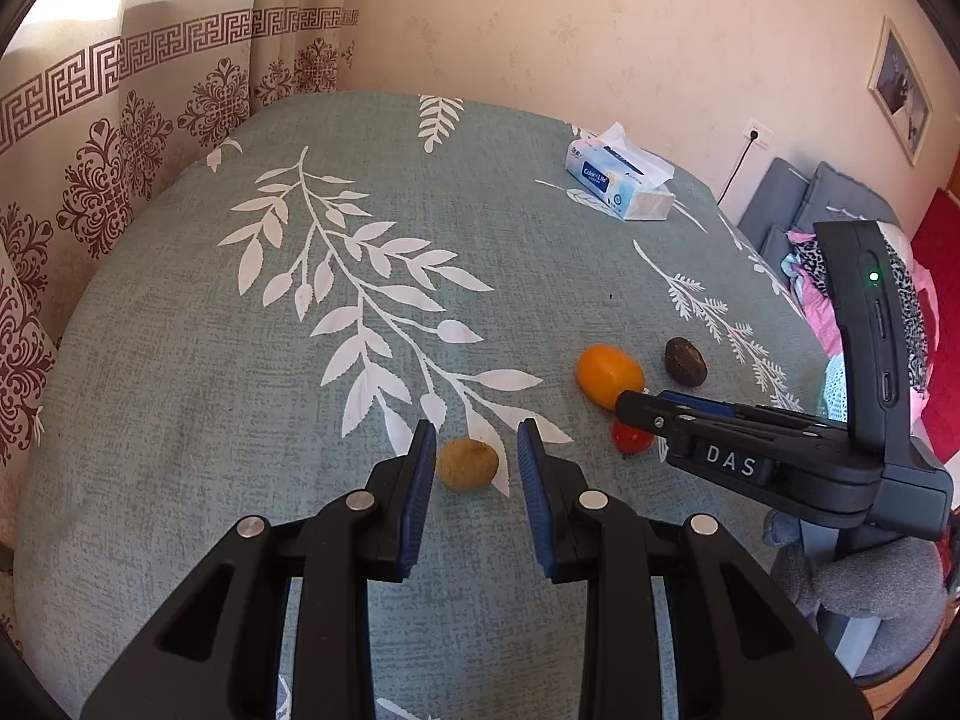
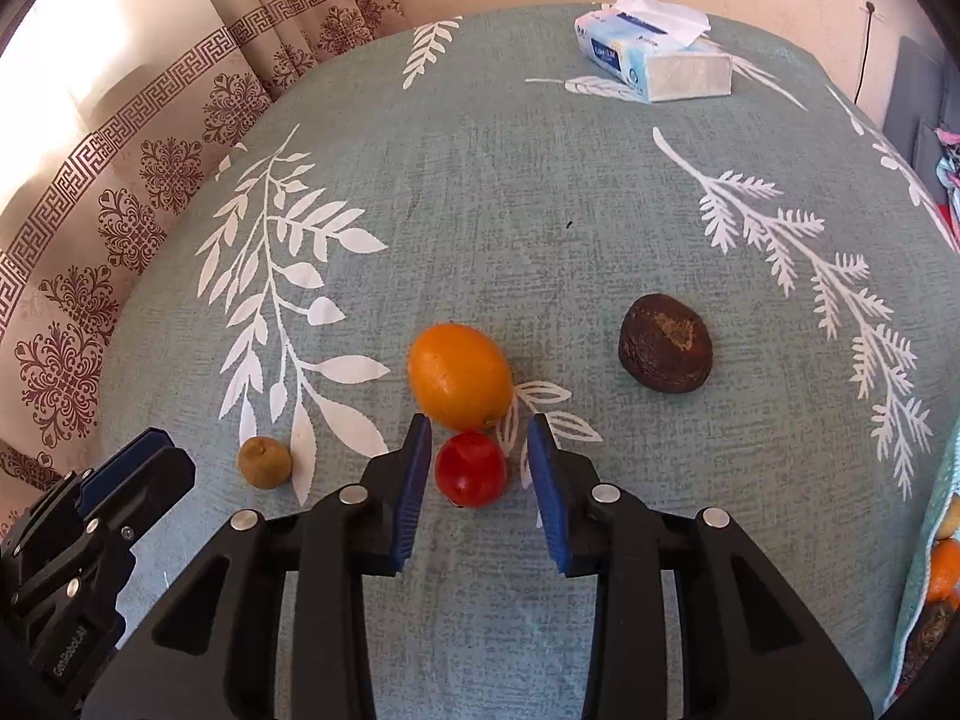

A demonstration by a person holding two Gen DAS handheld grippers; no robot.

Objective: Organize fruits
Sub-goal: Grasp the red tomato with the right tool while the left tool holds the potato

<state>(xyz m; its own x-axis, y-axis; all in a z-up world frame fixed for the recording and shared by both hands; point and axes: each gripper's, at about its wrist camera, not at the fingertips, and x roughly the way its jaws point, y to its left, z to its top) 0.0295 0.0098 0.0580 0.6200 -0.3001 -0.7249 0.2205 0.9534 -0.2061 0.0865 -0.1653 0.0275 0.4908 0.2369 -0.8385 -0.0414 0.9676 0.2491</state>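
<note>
On the worktop [image 2: 540, 192] the orange fruit [image 2: 460, 376] serves as landmark: the red tomato [image 2: 471, 470] touches its near side, between the spread jaws of the right gripper [image 2: 480, 462], ungripped. The small brown fruit [image 1: 467, 464] lies well left of it, between the left gripper's [image 1: 477, 459] spread jaws, untouched. A dark avocado [image 2: 666, 351] sits right of it; a tissue pack [image 2: 651, 60] far behind.

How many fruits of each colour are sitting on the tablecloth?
Orange: 1, the orange fruit
Red: 1, the red fruit between the open right tongs
Dark brown: 1, the dark fruit
Yellow-brown: 1, the small fruit between the open left tongs
Total: 4
</note>
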